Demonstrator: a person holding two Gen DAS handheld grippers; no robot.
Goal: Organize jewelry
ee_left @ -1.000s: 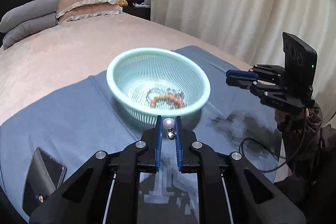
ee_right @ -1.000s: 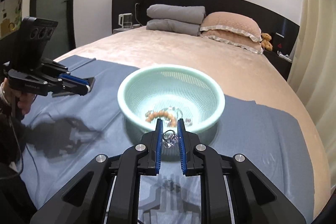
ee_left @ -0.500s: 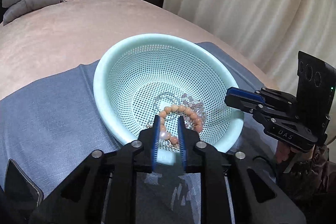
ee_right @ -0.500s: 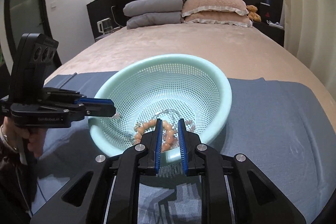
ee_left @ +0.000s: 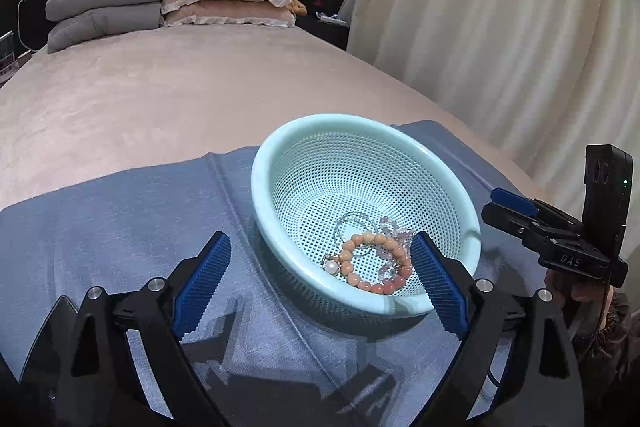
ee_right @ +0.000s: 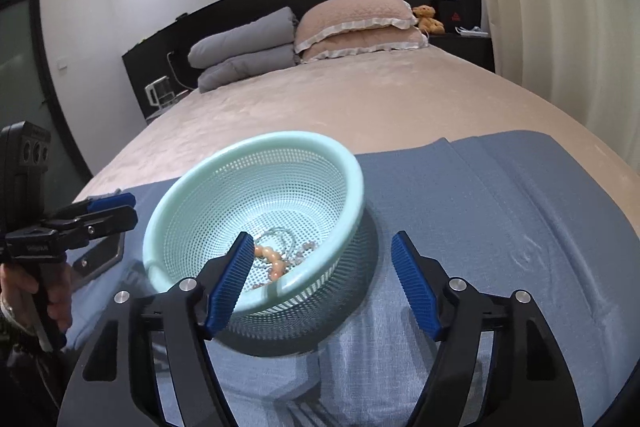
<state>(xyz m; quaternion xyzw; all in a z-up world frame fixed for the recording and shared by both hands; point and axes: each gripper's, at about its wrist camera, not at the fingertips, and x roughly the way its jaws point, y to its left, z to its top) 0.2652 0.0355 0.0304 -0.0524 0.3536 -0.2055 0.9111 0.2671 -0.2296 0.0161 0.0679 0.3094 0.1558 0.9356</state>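
Left wrist: one basket [ee_left: 280, 151] (two bracelets [ee_left: 376, 263]).

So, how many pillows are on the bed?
4: two grey pillows stacked at the head of the bed, and two pink frilled pillows stacked right beside them. More may be hidden behind.

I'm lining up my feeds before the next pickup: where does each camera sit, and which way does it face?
Left wrist: on the left hand-held gripper, looking forward and down across the bed into the basket; its open blue fingers show, with the right hand-held gripper at the right edge.
Right wrist: on the right hand-held gripper, facing the basket and headboard; the left hand-held gripper and hand show at the left.
Shared: basket, bead bracelet, blue cloth, pillows.
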